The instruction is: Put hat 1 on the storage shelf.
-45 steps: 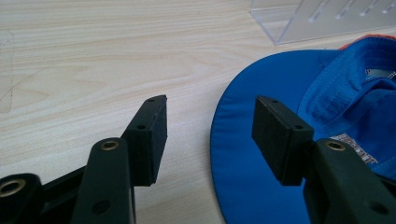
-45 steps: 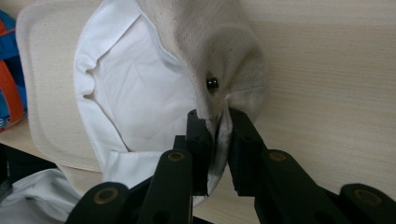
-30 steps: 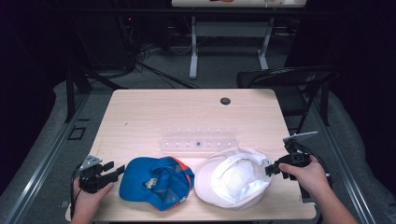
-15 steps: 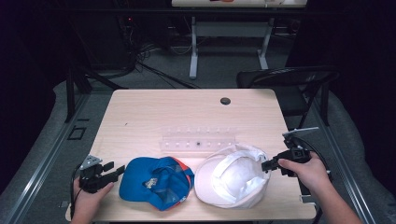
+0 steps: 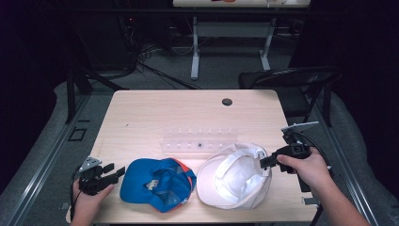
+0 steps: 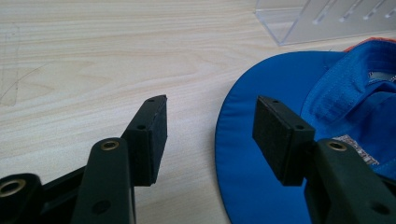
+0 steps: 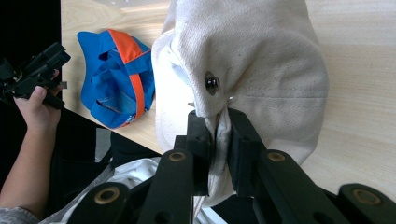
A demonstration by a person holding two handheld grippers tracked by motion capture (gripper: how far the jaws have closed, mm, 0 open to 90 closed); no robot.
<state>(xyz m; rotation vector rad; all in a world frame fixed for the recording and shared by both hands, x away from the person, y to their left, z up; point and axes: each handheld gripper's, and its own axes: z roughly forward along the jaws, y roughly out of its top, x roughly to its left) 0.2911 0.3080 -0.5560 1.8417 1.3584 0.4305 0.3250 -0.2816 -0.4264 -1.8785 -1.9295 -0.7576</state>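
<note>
Pale wooden table (image 5: 155,117): my right claw (image 7: 217,135) clamps the white fabric cap (image 5: 235,176) by its edge; my left claw (image 6: 210,133) gapes, empty, beside the blue fabric cap (image 5: 157,183).

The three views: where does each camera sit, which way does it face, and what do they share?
High view: above the person's side, facing forward and down on the wooden table; both forearms enter from the bottom.
Left gripper view: rides the left hand-held gripper, looking low along its open jaws at the blue cap.
Right gripper view: rides the right hand-held gripper, jaws shut on the white cap; the left hand shows farther off.
Shared: the high view and right gripper view both show the two caps.
</note>
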